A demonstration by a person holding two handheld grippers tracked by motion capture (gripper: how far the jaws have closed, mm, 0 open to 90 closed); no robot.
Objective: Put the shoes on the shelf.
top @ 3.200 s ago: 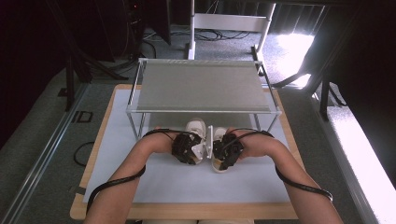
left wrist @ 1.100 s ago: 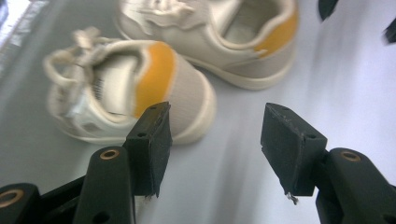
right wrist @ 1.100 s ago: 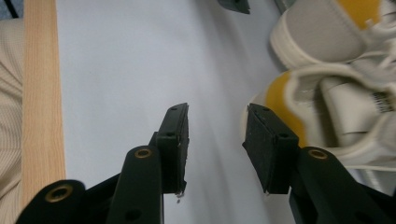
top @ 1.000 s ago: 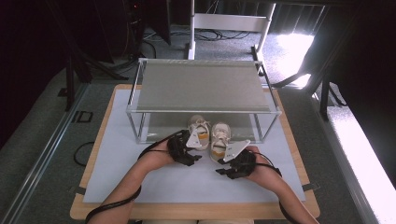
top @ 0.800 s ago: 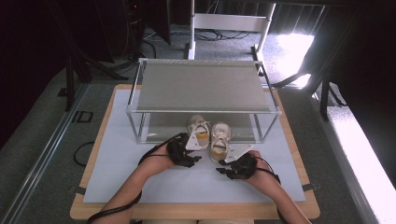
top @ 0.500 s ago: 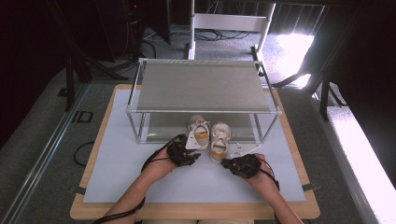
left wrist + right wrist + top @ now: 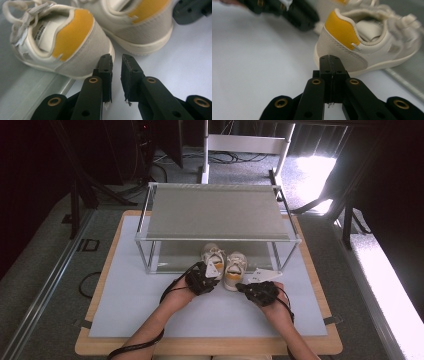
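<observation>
Left tongs (image 7: 116, 66) clenched on nothing, jaws just closed to a thin slit, tips just behind the heel of the left shoe (image 7: 62, 45); right tongs (image 7: 331, 65) pressed fully together, empty, also just closed, just behind the right shoe (image 7: 367, 42); both shoes side by side on the white worktop (image 7: 125, 305), toes under the metal rack (image 7: 215, 212).

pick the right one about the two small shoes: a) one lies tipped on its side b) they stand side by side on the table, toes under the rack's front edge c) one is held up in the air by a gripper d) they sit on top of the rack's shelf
b: the two shoes stand upright side by side on the white mat, toes under the front rail of the rack, heels toward both grippers, neither of which holds one.
</observation>
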